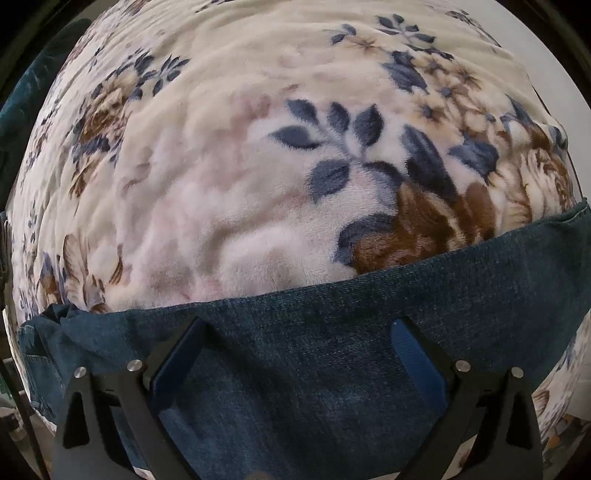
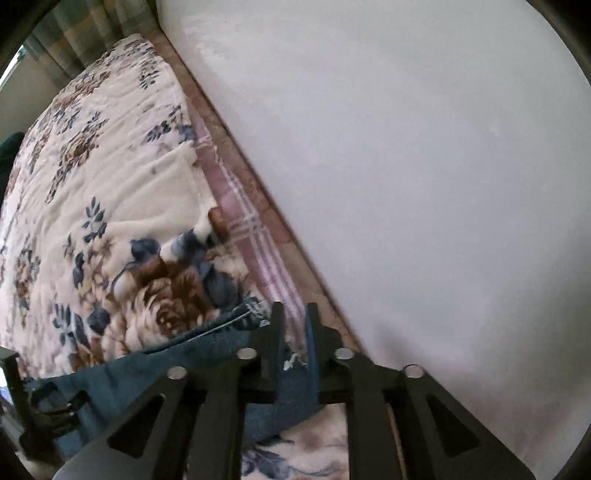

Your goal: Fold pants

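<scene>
Dark blue denim pants [image 1: 332,350] lie across a floral blanket on a bed. In the left wrist view my left gripper [image 1: 299,325] is open, its two blue-padded fingers spread wide over the denim, nothing between them. In the right wrist view my right gripper [image 2: 293,314] is shut on the frayed hem end of the pants [image 2: 291,384], near the bed's wall-side edge. The pants [image 2: 147,373] stretch away to the left from it.
The cream blanket [image 1: 221,166] with blue and brown flowers covers the bed. A white wall [image 2: 424,166] runs along the bed's right side, with a pink plaid sheet [image 2: 251,236] showing at the edge. Curtains [image 2: 92,33] hang at the far end.
</scene>
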`<state>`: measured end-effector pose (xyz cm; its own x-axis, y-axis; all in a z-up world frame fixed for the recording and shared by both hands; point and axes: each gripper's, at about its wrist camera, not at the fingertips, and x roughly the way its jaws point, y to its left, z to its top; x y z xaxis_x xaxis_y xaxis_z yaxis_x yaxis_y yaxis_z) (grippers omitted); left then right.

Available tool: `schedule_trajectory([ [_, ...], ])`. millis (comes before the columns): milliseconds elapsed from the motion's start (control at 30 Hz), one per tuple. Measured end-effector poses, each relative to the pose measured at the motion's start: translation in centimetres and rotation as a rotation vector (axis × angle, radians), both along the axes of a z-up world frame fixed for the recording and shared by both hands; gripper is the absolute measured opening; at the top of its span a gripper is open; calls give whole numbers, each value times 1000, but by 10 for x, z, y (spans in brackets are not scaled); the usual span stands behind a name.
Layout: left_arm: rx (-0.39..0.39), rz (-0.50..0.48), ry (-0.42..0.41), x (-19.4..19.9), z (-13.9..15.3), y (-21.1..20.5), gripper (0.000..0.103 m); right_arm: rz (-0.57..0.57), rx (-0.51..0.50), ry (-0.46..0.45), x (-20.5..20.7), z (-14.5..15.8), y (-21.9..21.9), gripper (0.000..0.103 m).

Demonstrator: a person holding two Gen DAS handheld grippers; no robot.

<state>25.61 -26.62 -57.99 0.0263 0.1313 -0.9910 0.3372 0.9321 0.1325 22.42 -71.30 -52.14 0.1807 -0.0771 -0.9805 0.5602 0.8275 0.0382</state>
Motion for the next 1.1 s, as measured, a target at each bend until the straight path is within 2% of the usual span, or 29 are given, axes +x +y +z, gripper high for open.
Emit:
schedule_trajectory([
  [33,-1,2,1,0,0,0,103,-11,42,16,2,-9,-2,27],
  [67,-2,4,2,1,0,1,103,-16,95,39,9,-22,-2,39],
  [100,-2,3,3,0,0,1,103,-29,157,70,4,-28,-8,44],
  [167,-2,0,1,0,0,1,103,-65,271,124,3,-57,-13,44],
  [233,-2,-4,-1,-1,0,1,103,-84,329,114,4,-77,-13,44],
  [267,-3,-6,-2,-1,0,1,103,-72,333,104,2,-79,-10,37],
  [300,-3,-6,-5,-1,0,1,103,-48,288,106,4,-76,-6,21],
  [400,-3,-10,-13,-1,-1,2,103,29,99,64,8,-46,7,3],
  [467,-3,-7,-13,-1,-4,3,103,54,-14,3,7,-16,14,2],
  [533,-2,-3,-8,-1,-5,3,103,61,-105,-36,7,5,15,2],
  [567,0,-1,-6,0,-6,3,103,70,-112,-32,10,7,13,2],
  [600,2,0,-2,0,-6,3,103,68,-58,-15,13,2,10,2],
  [700,-2,-1,1,0,-5,3,103,33,198,46,22,-29,2,5],
  [733,-2,-3,1,-1,-5,3,103,36,233,78,25,-41,5,9],
  [800,0,-6,-2,0,-5,3,103,56,234,139,29,-62,13,35],
  [833,1,-7,-3,-1,-5,3,103,69,238,177,32,-74,17,38],
  [933,-1,-4,-4,0,-6,3,103,66,243,242,37,-95,24,39],
  [1033,-3,-3,-3,0,-7,3,103,64,225,256,40,-94,30,39],
  [1100,-4,-4,-2,-1,-7,3,103,71,177,265,41,-88,34,39],
])
